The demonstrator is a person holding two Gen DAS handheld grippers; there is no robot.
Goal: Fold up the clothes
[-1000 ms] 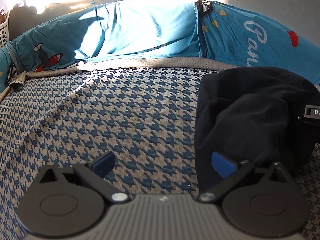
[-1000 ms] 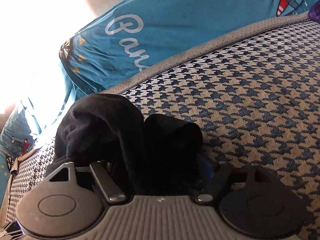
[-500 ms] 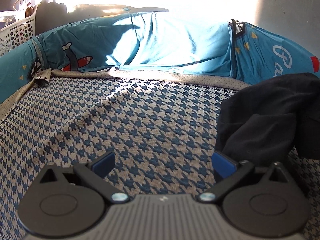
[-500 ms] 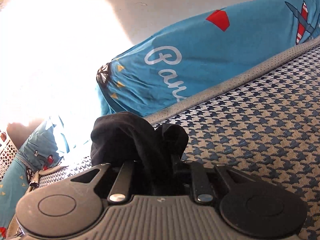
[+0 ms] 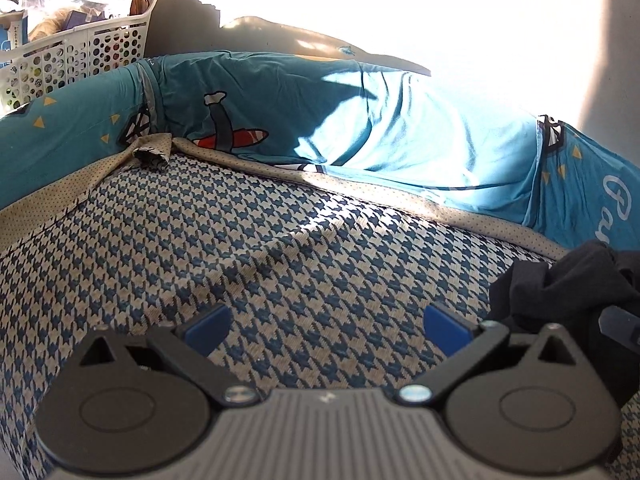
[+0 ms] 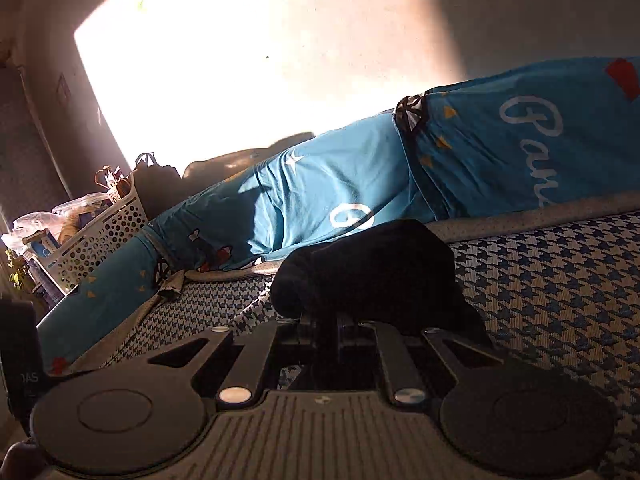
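Right gripper (image 6: 320, 322) pinched bunched black garment (image 6: 372, 268) at frame centre; left gripper (image 5: 326, 322) spread, empty. Advise spreading cloth flat before creasing.

houndstooth bed cover (image 5: 280, 248) under black garment (image 6: 372, 272)

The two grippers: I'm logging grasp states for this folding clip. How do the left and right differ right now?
The left gripper has its jaws spread wide with nothing between them; the right gripper has its jaws shut on the black garment. The left one's blue pads show plainly; the right one's are hidden by the cloth. The left sits over bare houndstooth bedcover, with the garment off to its right. Both are the same black build.
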